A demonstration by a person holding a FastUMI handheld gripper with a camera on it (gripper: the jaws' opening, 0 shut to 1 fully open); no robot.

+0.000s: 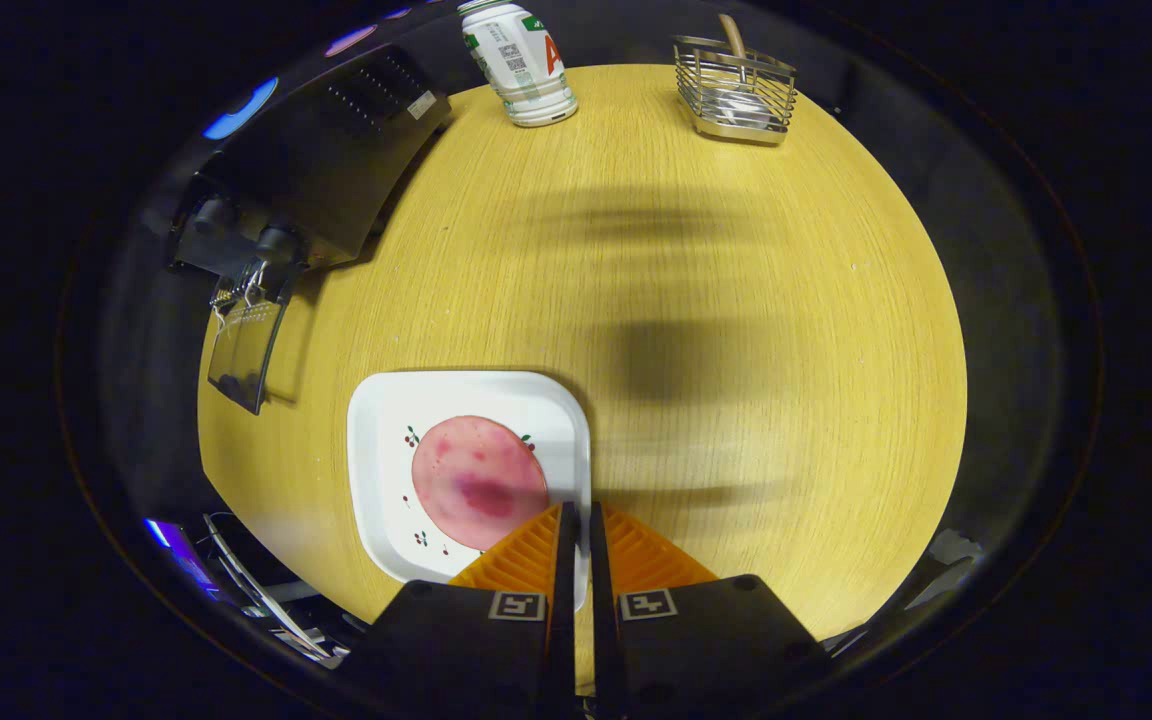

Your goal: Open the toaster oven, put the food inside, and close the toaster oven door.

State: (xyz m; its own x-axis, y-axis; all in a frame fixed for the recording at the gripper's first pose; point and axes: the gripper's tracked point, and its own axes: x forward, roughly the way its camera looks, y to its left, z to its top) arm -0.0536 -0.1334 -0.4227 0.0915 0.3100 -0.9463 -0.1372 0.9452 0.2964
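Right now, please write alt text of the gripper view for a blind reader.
The gripper is shut and empty over the edge of a white plate holding a pink slice. The toaster oven stands beyond with its door open.

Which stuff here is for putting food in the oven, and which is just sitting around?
For the job: oven, its open door, pink food, plate, shut tongs.
Just there: bottle, wire basket, table.
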